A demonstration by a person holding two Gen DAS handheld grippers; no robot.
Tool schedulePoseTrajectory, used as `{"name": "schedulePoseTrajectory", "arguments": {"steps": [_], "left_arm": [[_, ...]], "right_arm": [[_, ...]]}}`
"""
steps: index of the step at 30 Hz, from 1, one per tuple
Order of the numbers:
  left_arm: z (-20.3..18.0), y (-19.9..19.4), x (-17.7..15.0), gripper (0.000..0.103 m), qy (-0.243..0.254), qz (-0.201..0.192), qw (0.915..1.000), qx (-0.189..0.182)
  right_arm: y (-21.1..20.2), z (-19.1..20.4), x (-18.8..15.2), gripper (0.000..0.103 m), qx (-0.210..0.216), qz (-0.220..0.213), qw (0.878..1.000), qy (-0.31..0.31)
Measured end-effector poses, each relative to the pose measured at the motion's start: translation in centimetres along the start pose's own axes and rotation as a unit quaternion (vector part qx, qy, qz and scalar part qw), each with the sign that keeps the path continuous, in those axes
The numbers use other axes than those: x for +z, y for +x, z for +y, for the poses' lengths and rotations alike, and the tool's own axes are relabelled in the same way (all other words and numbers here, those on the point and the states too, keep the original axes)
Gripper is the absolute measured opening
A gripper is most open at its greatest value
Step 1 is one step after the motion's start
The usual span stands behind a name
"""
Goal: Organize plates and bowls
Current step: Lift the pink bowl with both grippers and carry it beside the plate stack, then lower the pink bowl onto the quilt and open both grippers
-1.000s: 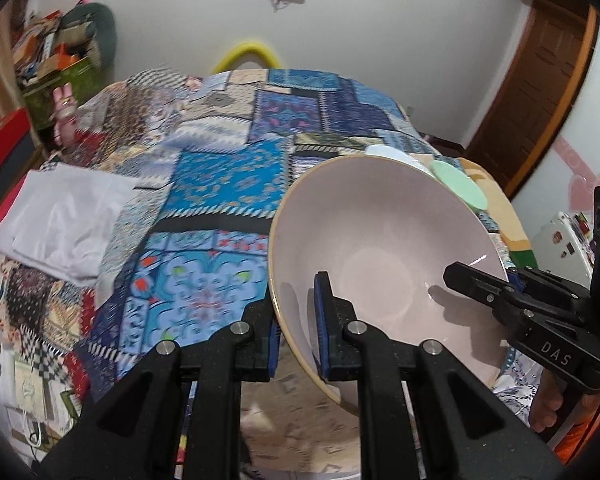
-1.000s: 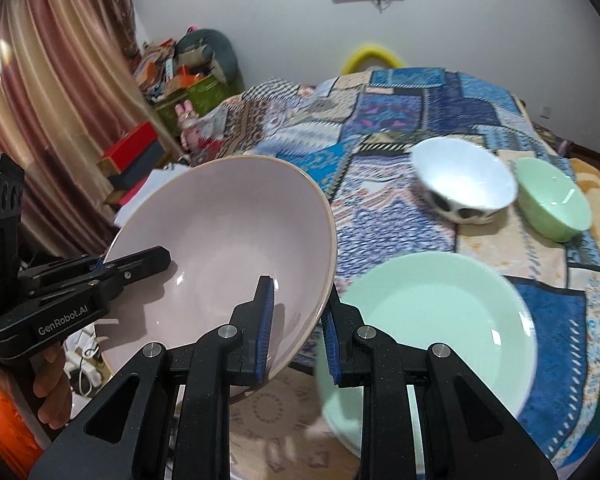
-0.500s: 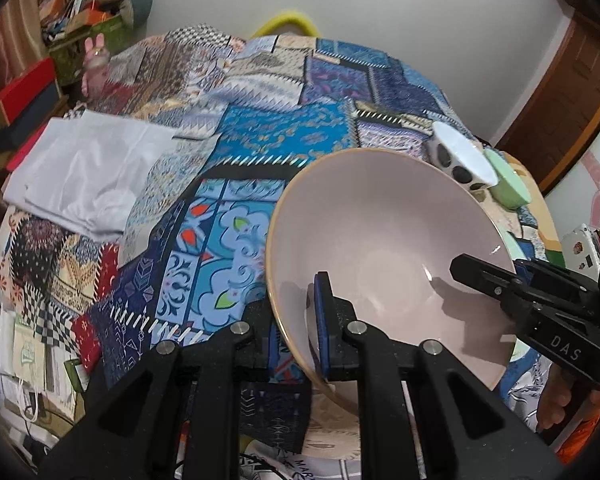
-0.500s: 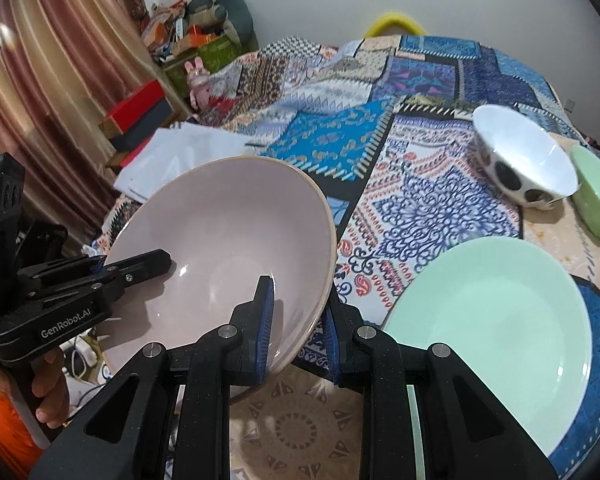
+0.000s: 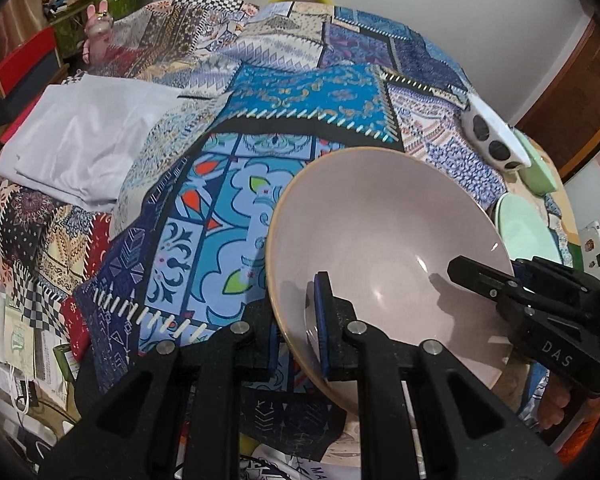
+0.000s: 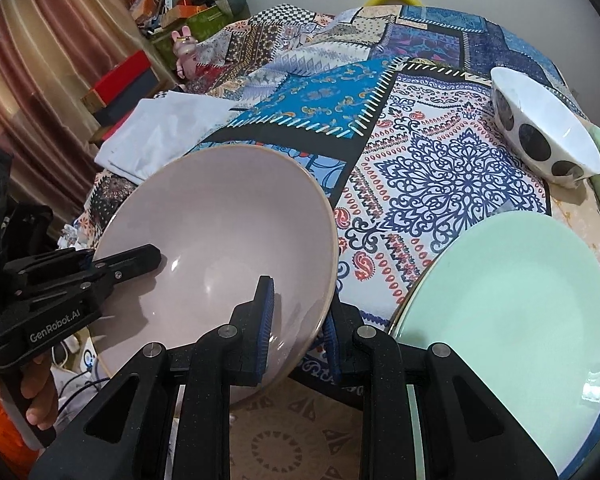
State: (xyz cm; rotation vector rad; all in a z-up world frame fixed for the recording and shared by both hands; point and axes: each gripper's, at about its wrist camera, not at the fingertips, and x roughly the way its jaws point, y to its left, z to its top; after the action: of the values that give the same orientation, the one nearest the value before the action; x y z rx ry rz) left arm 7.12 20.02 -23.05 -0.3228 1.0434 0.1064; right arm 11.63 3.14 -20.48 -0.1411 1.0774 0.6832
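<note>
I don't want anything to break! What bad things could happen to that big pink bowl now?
1. The pink bowl hangs tilted over the bed's edge, pinched only at its rim by the left gripper and right gripper; it might slip.
2. The green plate lies close beside it, so setting down carelessly could knock rims together.
3. The quilt is soft, so it may wobble.

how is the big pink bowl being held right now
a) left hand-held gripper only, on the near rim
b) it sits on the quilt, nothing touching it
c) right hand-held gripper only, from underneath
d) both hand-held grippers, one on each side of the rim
d: the pink bowl has the right hand-held gripper clamped on one side of its rim and the left hand-held gripper clamped on the opposite side.
</note>
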Motion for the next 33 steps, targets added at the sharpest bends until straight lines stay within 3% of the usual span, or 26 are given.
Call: {"name": "schedulePoseTrajectory", "arguments": {"steps": [14,21,31,33], "left_arm": [[-0.6,-0.9,-0.3,0.016,-0.005,-0.007,0.9999,0.011],[-1.7,-4.2,0.4,0.034,0.004,-0.051,0.9983,0.028],[-5.7,-9.0,2.5,0.049,0.033,-0.118,0.9924,0.010],[-6.7,-9.5,3.0,0.057,0.040,-0.128,0.9909,0.006]], "right_arm": [[-2.5,-0.8,0.1,0.024,0.010,-0.022,1.000,0.007],[-5.9,-1.4,0.5,0.025,0.012,-0.063,0.998,0.006],[-11.1,-4.2,1.2,0.037,-0.009,-0.127,0.992,0.015],[-12.1,-5.1,1.4,0.039,-0.017,-0.140,0.990,0.018]]}}
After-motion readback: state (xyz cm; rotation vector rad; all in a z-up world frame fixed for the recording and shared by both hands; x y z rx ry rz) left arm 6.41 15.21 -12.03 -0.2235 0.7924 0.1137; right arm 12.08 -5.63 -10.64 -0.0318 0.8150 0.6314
